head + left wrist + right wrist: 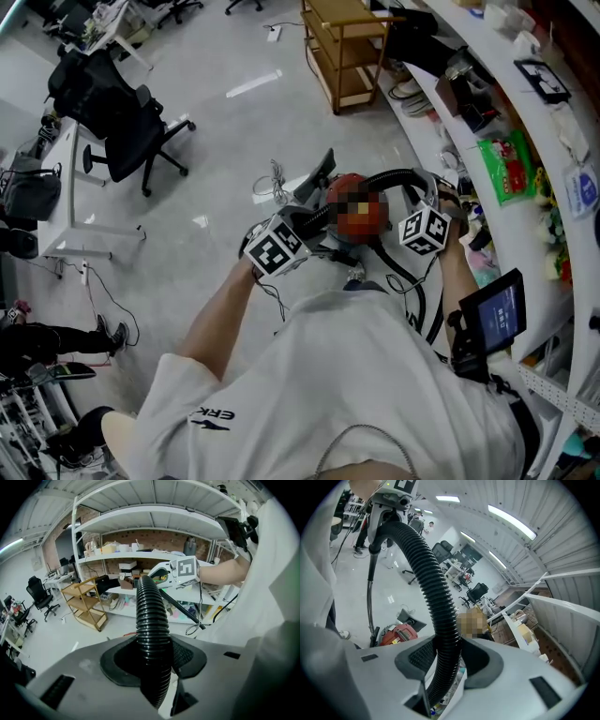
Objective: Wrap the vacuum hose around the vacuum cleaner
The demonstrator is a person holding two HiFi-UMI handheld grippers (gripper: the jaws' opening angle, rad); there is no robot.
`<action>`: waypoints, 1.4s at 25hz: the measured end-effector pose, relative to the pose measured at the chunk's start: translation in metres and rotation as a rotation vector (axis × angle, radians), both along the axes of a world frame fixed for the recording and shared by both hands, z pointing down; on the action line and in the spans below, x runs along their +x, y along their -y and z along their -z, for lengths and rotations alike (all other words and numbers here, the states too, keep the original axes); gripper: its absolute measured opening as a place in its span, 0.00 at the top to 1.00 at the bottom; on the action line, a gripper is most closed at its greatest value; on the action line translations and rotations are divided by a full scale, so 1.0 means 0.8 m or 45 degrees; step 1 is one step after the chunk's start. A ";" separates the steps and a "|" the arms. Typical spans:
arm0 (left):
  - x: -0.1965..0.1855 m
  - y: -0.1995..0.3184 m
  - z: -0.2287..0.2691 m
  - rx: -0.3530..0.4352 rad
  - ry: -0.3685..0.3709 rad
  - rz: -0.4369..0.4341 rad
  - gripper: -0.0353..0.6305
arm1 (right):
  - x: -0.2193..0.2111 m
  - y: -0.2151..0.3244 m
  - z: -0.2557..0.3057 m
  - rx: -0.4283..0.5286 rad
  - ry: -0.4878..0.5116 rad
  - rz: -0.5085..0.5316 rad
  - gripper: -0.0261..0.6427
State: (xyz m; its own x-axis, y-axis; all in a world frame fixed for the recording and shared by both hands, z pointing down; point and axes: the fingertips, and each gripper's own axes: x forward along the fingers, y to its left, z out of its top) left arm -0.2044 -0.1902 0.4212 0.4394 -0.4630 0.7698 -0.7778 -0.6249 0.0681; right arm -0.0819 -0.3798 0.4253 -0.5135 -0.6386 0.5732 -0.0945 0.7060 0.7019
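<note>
A black ribbed vacuum hose point(394, 175) arcs between my two grippers above the red vacuum cleaner point(349, 182) on the floor. My left gripper point(281, 246) is shut on the hose point(152, 620), which runs up from its jaws point(154, 656) toward the right gripper's marker cube point(186, 571). My right gripper point(424, 228) is shut on another stretch of hose point(436, 602), which curves up from its jaws point(447, 660) to the left gripper point(393, 496). Below it, the red vacuum cleaner point(398, 633) lies on the floor. A blur patch covers part of the vacuum in the head view.
Curved white shelving point(525, 141) packed with goods runs along the right. A wooden shelf cart point(347, 47) stands behind the vacuum. A black office chair point(131, 131) and a white desk point(70, 178) are on the left. Loose cables point(272, 183) lie on the floor. A tablet point(497, 314) sits at my right hip.
</note>
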 end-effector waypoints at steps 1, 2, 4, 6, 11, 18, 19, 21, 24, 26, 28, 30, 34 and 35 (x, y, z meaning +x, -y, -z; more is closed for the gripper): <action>-0.001 0.010 0.001 -0.004 0.001 0.008 0.72 | -0.004 0.012 -0.003 -0.010 0.004 0.011 0.72; -0.001 0.020 0.003 -0.007 0.002 0.015 0.72 | -0.008 0.023 -0.006 -0.020 0.009 0.021 0.72; -0.003 0.039 0.005 -0.018 0.002 0.031 0.72 | -0.017 0.044 -0.011 -0.035 0.012 0.043 0.72; -0.006 0.056 0.005 -0.029 0.002 0.054 0.72 | -0.028 0.065 -0.016 -0.042 0.008 0.072 0.72; -0.025 0.093 -0.002 -0.058 -0.008 0.117 0.72 | -0.061 0.108 -0.032 -0.075 0.001 0.138 0.72; -0.082 0.126 -0.017 -0.123 -0.039 0.178 0.72 | -0.129 0.144 -0.062 -0.117 -0.029 0.206 0.72; -0.091 0.130 -0.019 -0.133 -0.047 0.179 0.72 | -0.139 0.149 -0.066 -0.120 -0.039 0.212 0.72; -0.108 0.138 -0.023 -0.151 -0.070 0.180 0.72 | -0.160 0.160 -0.072 -0.120 -0.057 0.222 0.72; -0.137 0.152 -0.028 -0.174 -0.117 0.190 0.72 | -0.196 0.180 -0.076 -0.107 -0.079 0.236 0.72; -0.157 0.161 -0.031 -0.189 -0.152 0.203 0.72 | -0.223 0.194 -0.078 -0.099 -0.092 0.247 0.72; -0.176 0.166 -0.037 -0.205 -0.188 0.217 0.72 | -0.247 0.203 -0.082 -0.092 -0.110 0.262 0.72; -0.196 0.171 -0.044 -0.219 -0.220 0.236 0.72 | -0.272 0.211 -0.086 -0.082 -0.128 0.285 0.72; -0.244 0.185 -0.059 -0.233 -0.264 0.290 0.72 | -0.333 0.229 -0.096 -0.054 -0.152 0.340 0.72; -0.255 0.188 -0.062 -0.234 -0.273 0.304 0.72 | -0.348 0.234 -0.100 -0.047 -0.158 0.352 0.72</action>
State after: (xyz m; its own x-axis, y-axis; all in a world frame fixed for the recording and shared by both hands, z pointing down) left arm -0.4084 -0.3404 0.4711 0.4959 -0.4347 0.7518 -0.8562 -0.3895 0.3395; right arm -0.3606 -0.5666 0.5050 -0.5895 -0.4619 0.6627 0.1894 0.7185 0.6693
